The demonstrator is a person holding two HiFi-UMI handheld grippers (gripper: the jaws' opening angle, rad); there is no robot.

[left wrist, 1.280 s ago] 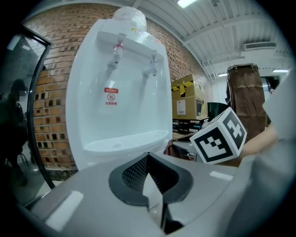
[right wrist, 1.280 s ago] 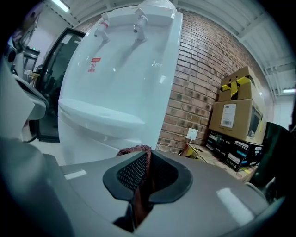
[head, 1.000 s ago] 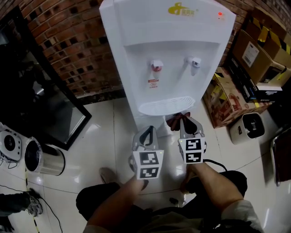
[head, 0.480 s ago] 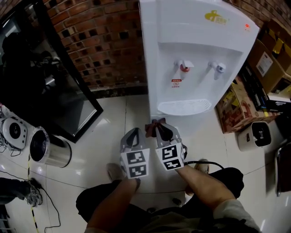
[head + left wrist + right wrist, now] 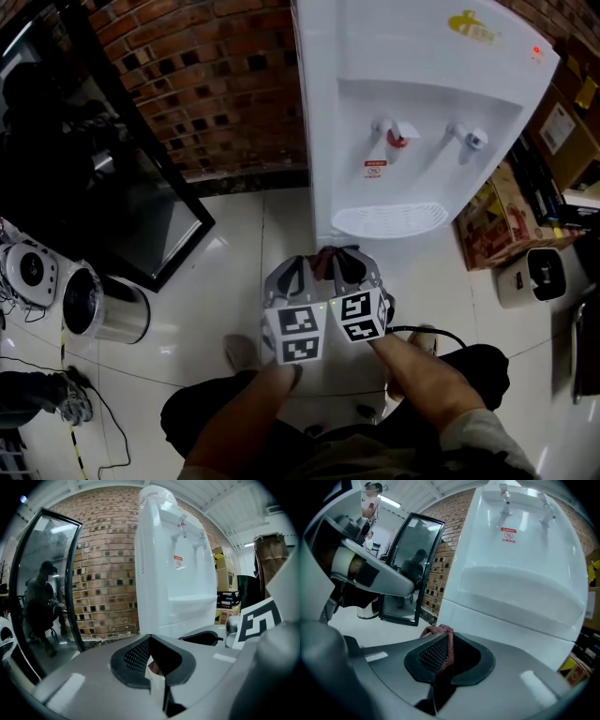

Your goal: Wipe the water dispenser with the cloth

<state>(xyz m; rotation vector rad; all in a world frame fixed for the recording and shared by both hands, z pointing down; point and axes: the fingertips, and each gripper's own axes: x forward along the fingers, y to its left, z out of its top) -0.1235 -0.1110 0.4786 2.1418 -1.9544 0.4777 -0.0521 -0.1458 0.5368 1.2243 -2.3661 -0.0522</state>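
The white water dispenser stands against the brick wall, with two taps and a drip tray on its front. A reddish-brown cloth is bunched in my right gripper, which is shut on it. In the right gripper view the cloth sticks out between the jaws, low before the dispenser's front. My left gripper sits right beside it on the left, jaws shut with nothing held. From the left gripper the dispenser rises ahead, seen from its left corner.
A black glass-fronted cabinet stands to the left, with a steel bin and cables on the glossy tile floor. Cardboard boxes and a small white appliance crowd the dispenser's right side. The brick wall is behind.
Both grippers have drawn together until they sit side by side. The right one, still holding the cloth, has shifted left from under the drip tray toward the dispenser's left corner.
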